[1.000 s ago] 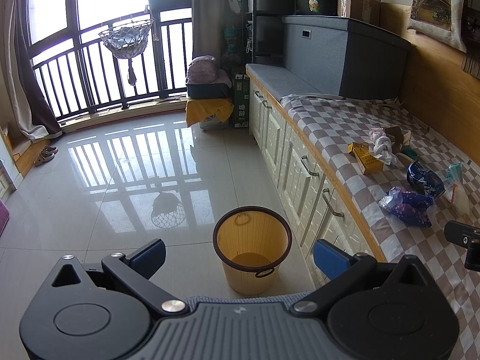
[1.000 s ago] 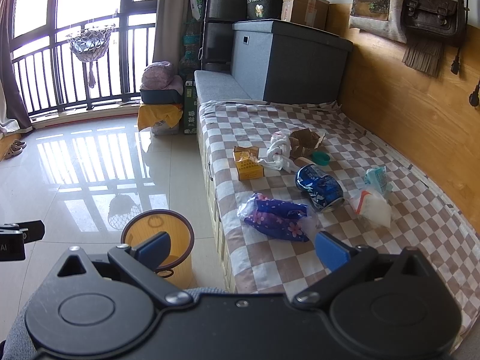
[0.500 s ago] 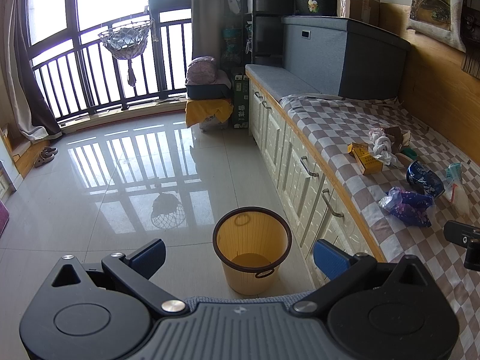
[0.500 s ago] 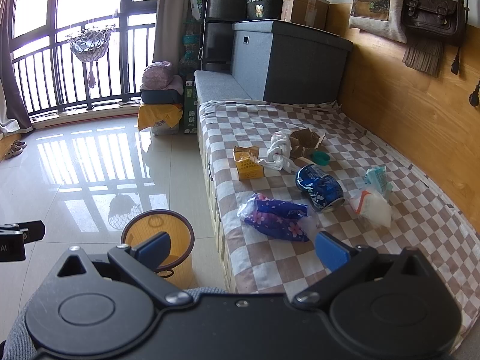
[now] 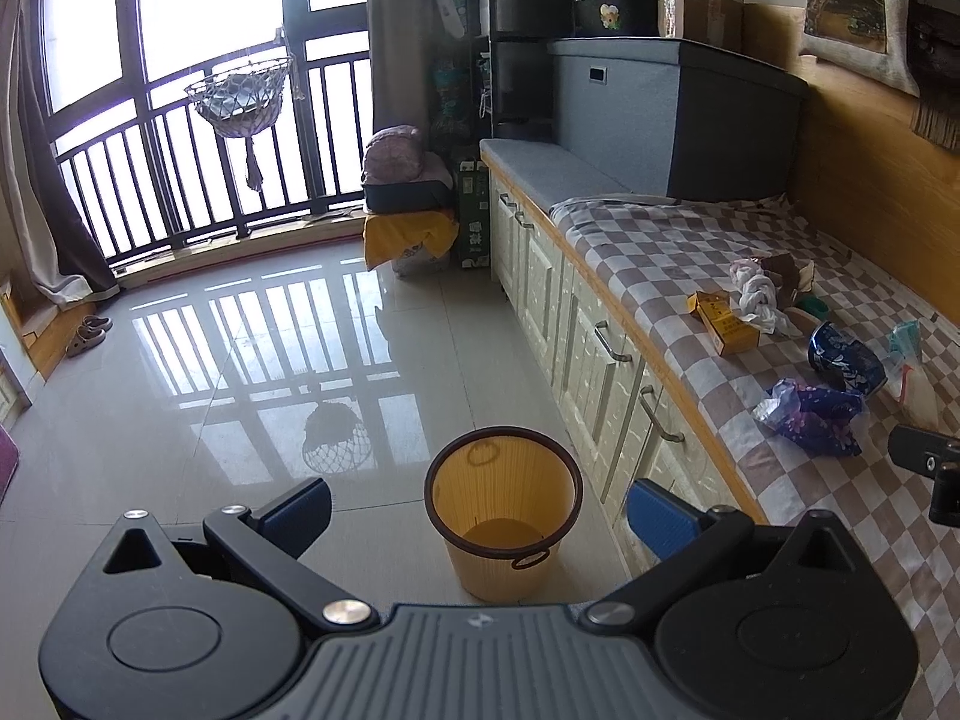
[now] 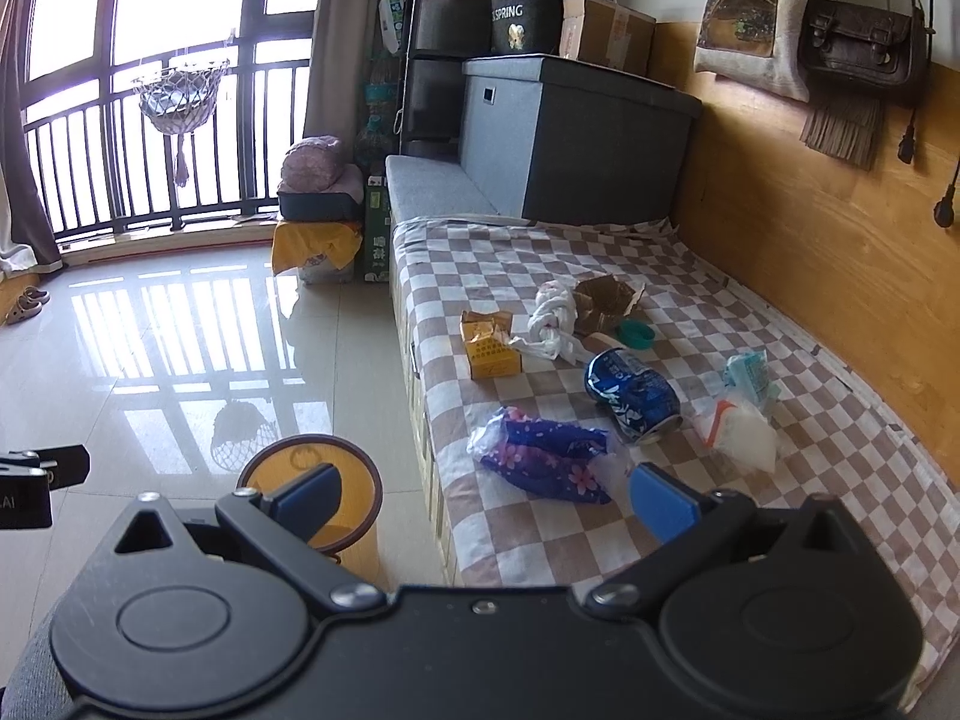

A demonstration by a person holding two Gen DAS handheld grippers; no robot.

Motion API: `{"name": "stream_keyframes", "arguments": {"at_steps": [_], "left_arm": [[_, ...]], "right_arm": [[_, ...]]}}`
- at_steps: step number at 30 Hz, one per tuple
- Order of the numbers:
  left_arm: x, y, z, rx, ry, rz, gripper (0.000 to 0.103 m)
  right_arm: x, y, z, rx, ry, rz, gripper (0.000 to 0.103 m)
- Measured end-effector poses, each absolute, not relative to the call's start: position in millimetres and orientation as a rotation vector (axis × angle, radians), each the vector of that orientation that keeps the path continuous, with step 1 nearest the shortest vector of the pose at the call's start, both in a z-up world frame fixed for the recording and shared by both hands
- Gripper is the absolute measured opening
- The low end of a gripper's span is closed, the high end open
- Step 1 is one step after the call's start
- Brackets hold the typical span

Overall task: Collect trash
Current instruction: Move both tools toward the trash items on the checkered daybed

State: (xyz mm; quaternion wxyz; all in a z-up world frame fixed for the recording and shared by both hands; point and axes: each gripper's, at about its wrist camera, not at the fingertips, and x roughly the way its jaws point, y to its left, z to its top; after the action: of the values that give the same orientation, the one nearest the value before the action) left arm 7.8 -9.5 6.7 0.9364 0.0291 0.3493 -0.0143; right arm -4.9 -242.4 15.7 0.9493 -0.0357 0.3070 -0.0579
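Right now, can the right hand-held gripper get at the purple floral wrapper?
Probably yes. The right hand-held gripper is open and empty, and the purple floral wrapper lies just ahead of its fingertips near the bench edge, with nothing between them. The blue can sits behind it, clear.

grey storage box (image 6: 576, 138), hanging wire basket (image 5: 237, 96), brown shoulder bag (image 6: 864, 48), shoes (image 5: 87, 333)

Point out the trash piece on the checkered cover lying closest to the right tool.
The purple flowered wrapper, just ahead of the right tool; the blue can lies farther back.

Trash (image 6: 543, 462) on bench (image 6: 780, 372) (R gripper (image 6: 483, 495) wide)
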Motion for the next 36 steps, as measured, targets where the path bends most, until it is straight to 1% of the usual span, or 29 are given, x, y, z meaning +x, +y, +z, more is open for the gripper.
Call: {"name": "stream_keyframes", "arguments": {"at_steps": [10,19,24,30,36], "left_arm": [[33,-39,17,0.111,0.653,-0.08,0.103],[61,-93,22,0.105,0.602,-0.174,0.103],[66,-128,12,0.096,0.588,-0.266,0.103],[69,-164,-7,0.105,0.614,-0.339,0.103],[80,-184,-28,0.109,0.674,-0.366,0.103]], "right_arm": [[4,-272,19,-0.053,0.567,-0.185,0.103],[2,-326,8,-0.005,0.527,-0.293,0.103],[-2,-358,-6,0.027,0.513,-0.319,0.103],[-4,-390,-27,0.066,0.522,-0.319,0.103],[8,-405,-48,-0.03,0.53,-0.234,0.103]]}}
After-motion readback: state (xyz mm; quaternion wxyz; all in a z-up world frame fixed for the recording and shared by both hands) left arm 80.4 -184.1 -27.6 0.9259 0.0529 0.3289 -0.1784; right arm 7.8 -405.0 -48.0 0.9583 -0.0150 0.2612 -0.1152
